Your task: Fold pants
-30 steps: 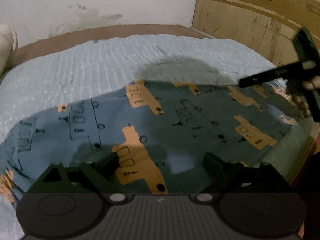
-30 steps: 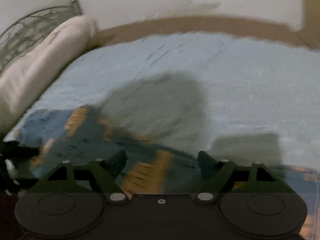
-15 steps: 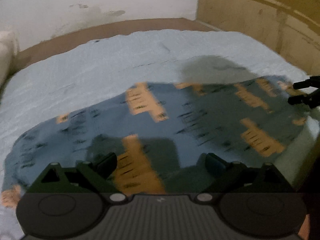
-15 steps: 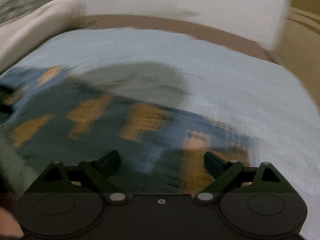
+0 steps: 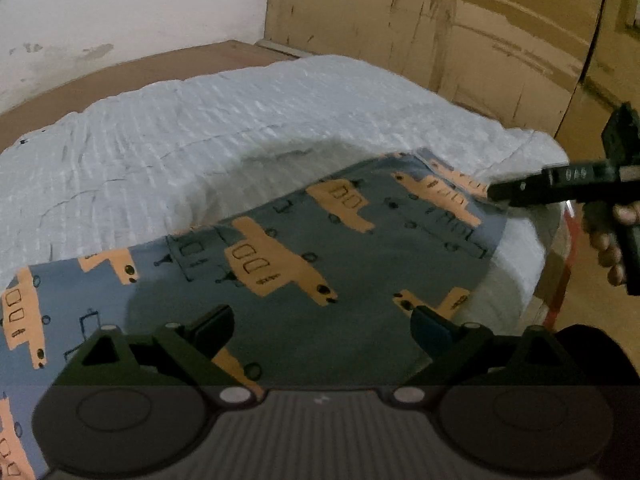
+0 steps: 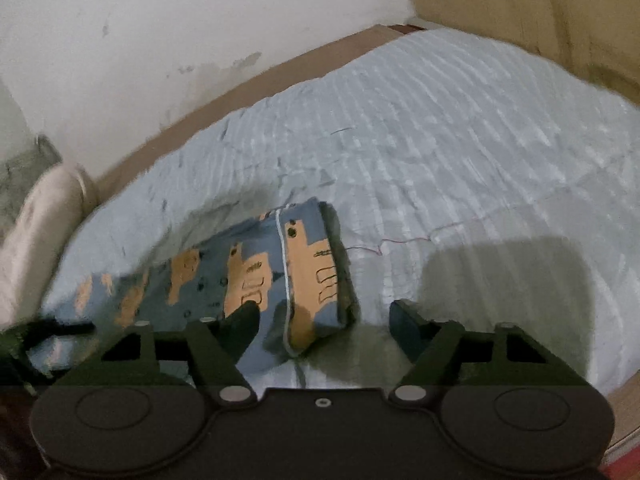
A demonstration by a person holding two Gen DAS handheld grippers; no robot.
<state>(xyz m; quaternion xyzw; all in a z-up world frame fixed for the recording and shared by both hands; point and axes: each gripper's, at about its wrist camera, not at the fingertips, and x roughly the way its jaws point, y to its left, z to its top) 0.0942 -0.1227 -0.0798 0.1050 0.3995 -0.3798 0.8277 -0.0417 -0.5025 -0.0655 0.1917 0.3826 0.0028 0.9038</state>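
Observation:
Blue pants (image 5: 360, 248) with orange bus prints lie flat on the pale blue bedspread (image 5: 200, 140). My left gripper (image 5: 322, 328) is open and empty, just above the near edge of the pants. In the left wrist view the right gripper (image 5: 520, 192) reaches in from the right, at the pants' far right end. In the right wrist view the right gripper (image 6: 324, 320) is open over the end (image 6: 308, 272) of the pants (image 6: 224, 268), which stretch away to the left.
A white wall (image 5: 120, 8) and a brown bed frame (image 5: 140, 72) run behind the bed. Cardboard panels (image 5: 460, 32) stand at the right. A cream pillow (image 6: 36, 232) lies at the left in the right wrist view. The bed edge (image 5: 532, 264) drops off at the right.
Both grippers have shifted along the pants. The right gripper has swung round to the right end of the pants. Both stay open and empty.

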